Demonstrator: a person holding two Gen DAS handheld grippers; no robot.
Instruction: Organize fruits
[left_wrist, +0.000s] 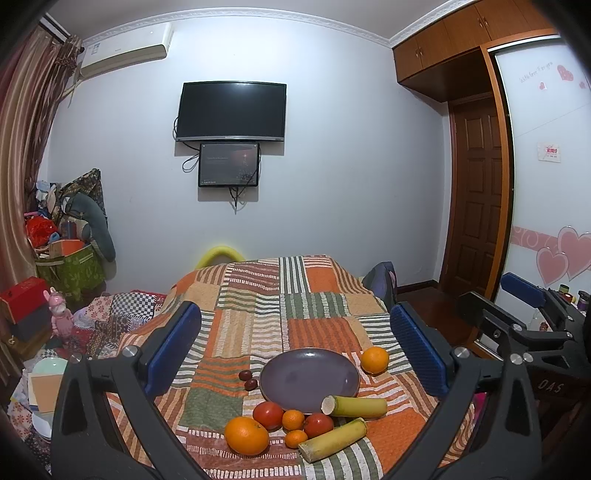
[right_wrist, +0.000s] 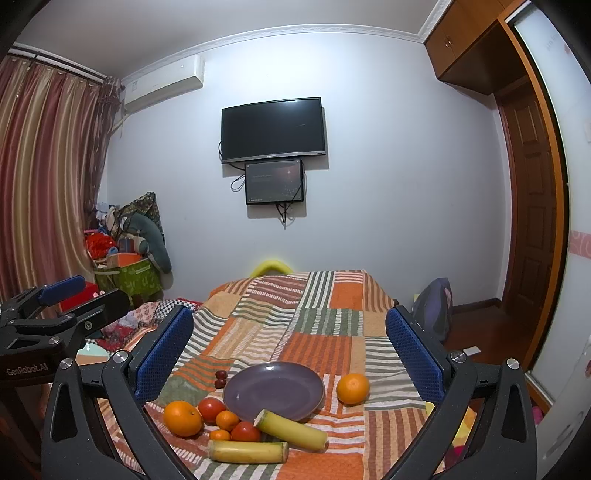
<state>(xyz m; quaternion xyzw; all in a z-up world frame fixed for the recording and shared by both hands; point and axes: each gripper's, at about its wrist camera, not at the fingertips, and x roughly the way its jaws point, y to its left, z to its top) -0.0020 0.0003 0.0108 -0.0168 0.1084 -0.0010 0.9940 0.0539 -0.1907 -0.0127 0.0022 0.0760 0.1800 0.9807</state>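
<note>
Fruit sits bunched low centre of both views on a patchwork cloth (left_wrist: 255, 325), w/ both grippers held level above it and nothing gripped. Left gripper (left_wrist: 295, 347): jaws spread wide, blue pads (left_wrist: 173, 347) framing the whole pile, touching nothing. Right gripper (right_wrist: 288, 350): same, wide open & empty; in the left view it shows at the right edge (left_wrist: 517, 314), partly cut off. Hands holding them are out of frame.

Nearest: two yellow-green stalk pieces (left_wrist: 332, 439) (left_wrist: 354, 406), the farther one w/ its end against the plate rim. Left of them a big orange (left_wrist: 246, 435), two tomatoes (left_wrist: 268, 414) (left_wrist: 318, 424), two small oranges (left_wrist: 293, 420) (left_wrist: 296, 438), all touching or nearly so. Behind: purple plate (left_wrist: 309, 380), bare. Two small dark red fruits (left_wrist: 248, 379) just left of it; kind hard to tell. Another orange (left_wrist: 374, 360) just right of the plate. Far wall, upper centre: TV (left_wrist: 232, 110).
</note>
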